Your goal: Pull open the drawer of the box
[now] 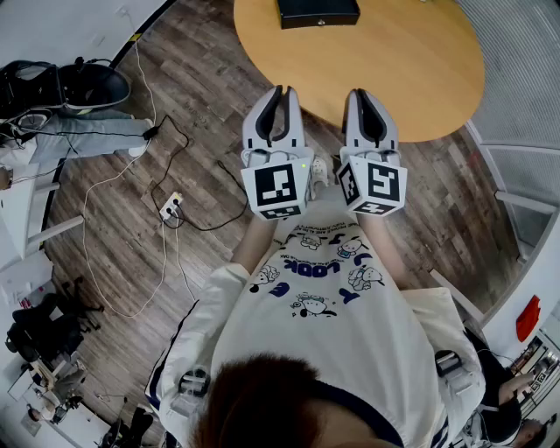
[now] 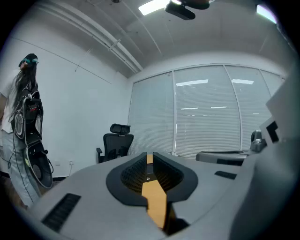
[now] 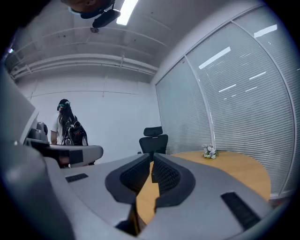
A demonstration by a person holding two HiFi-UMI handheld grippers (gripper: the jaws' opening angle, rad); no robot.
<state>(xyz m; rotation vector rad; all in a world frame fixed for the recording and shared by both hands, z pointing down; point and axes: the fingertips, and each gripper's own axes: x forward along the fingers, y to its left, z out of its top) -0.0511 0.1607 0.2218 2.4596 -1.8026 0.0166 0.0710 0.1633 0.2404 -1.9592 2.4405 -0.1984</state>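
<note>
While the left tongs [image 1: 281, 91] and right tongs [image 1: 367, 94] hang empty and nearly closed by the body, the box [image 1: 319, 7] sits across the worktop [image 1: 420, 79]. Reach hasn't started, I'd say; next is opening up at the drawer [image 1: 319, 20].

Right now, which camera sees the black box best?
The head view. It looks down on the black box at the far side of the round table, though the picture's top edge cuts it off. Each gripper view shows only a dark sliver through the slit between its jaws, possibly the box; I cannot tell.
</note>
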